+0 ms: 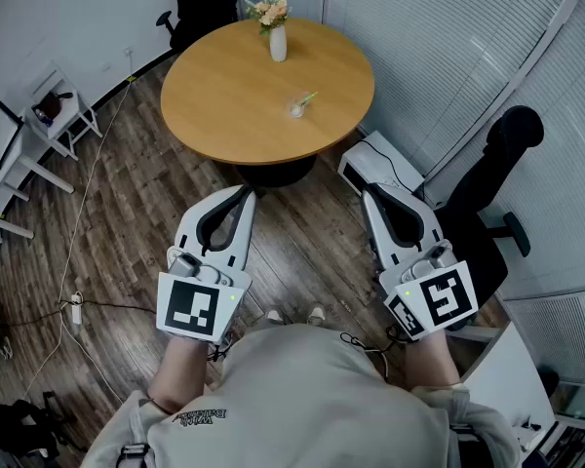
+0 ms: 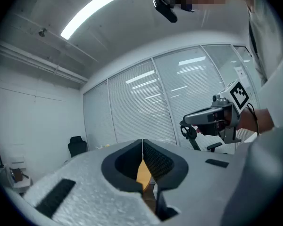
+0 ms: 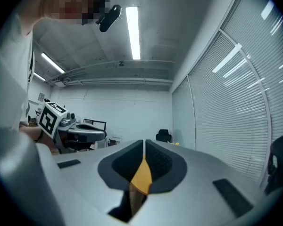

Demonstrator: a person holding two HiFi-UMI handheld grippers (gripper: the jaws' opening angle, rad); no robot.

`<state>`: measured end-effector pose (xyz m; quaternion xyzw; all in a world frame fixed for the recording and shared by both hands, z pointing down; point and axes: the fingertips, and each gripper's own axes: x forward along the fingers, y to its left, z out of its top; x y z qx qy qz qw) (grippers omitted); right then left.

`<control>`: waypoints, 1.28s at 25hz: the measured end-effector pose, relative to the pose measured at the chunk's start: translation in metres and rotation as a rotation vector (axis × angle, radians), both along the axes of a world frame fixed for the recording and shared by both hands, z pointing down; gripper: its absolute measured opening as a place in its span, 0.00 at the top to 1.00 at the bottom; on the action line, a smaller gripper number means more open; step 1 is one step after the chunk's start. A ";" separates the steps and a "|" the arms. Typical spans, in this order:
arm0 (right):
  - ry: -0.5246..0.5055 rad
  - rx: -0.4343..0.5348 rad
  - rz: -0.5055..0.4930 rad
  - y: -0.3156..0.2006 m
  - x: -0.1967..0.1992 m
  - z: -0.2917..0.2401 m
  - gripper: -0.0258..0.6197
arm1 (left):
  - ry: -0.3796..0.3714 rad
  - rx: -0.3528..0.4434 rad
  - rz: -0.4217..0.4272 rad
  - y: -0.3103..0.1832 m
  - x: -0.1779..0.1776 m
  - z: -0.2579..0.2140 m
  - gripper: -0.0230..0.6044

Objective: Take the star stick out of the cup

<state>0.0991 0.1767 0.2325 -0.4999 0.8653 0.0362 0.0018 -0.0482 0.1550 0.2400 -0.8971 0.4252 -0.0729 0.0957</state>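
A small clear cup (image 1: 296,106) stands on the round wooden table (image 1: 234,96), right of its middle. A thin green stick (image 1: 307,97) leans out of the cup toward the right; its star is too small to make out. Both grippers hang over the wooden floor, well short of the table's near edge. My left gripper (image 1: 246,193) is shut with nothing in it, jaws meeting in the left gripper view (image 2: 142,143). My right gripper (image 1: 369,191) is likewise shut and empty (image 3: 144,143). Each gripper view shows only a sliver of the table between the pads.
A white vase of flowers (image 1: 278,35) stands at the table's far side. A white box (image 1: 380,162) lies on the floor by the table, and a black office chair (image 1: 492,174) stands at the right. A white side table (image 1: 63,115) and floor cables (image 1: 73,252) are left.
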 end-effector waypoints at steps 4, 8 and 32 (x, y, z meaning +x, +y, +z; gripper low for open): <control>-0.001 -0.005 0.027 -0.009 0.012 0.002 0.90 | 0.011 -0.024 0.006 -0.003 0.011 0.005 0.92; 0.015 -0.007 0.023 -0.016 0.023 0.005 0.90 | 0.002 -0.037 -0.006 -0.009 0.019 0.011 0.92; 0.053 -0.049 -0.109 -0.040 0.045 0.043 0.90 | -0.015 -0.065 -0.073 -0.017 0.060 0.039 0.92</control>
